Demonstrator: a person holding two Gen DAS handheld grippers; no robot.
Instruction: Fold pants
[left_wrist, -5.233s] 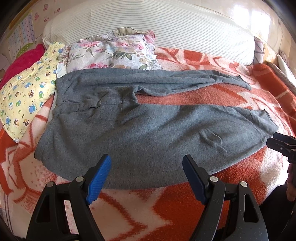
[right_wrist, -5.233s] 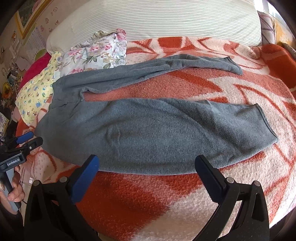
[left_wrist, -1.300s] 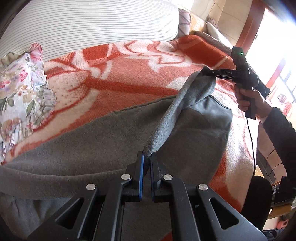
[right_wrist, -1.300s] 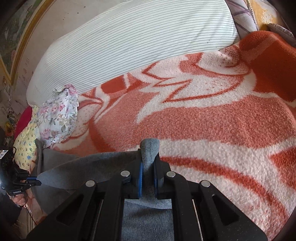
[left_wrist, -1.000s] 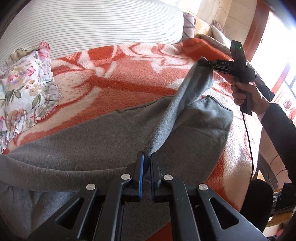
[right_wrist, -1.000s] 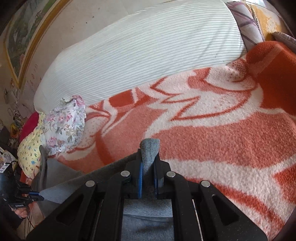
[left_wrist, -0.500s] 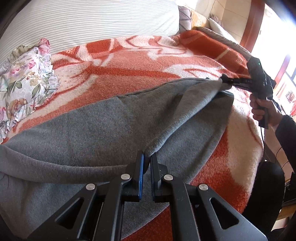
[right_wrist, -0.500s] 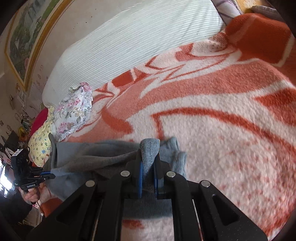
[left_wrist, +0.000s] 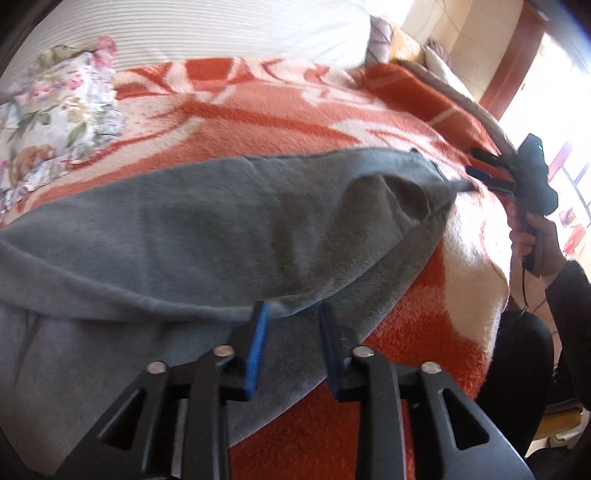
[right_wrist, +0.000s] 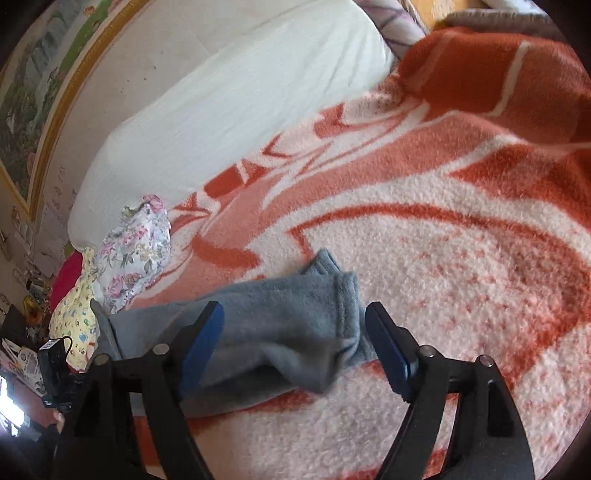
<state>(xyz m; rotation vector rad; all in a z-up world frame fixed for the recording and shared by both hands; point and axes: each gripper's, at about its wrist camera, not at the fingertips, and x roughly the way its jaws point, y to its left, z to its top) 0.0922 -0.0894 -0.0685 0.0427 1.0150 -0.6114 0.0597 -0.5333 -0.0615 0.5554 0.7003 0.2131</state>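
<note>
Both tools spread, gripping nothing: left tool (left_wrist: 291, 325) over pants (left_wrist: 207, 229) edge, right tool (right_wrist: 295, 332) at cuffs. Only right view shows framed painting (right_wrist: 40, 96) far left.

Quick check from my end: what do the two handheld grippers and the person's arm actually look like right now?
Both the left gripper and right gripper have black plastic frames with triangular cutouts, silver rivets and blue-padded fingers. From the left view, the right gripper is a black pistol-grip handle with a thin black cable, held by a bare hand in a dark sleeve.
</note>
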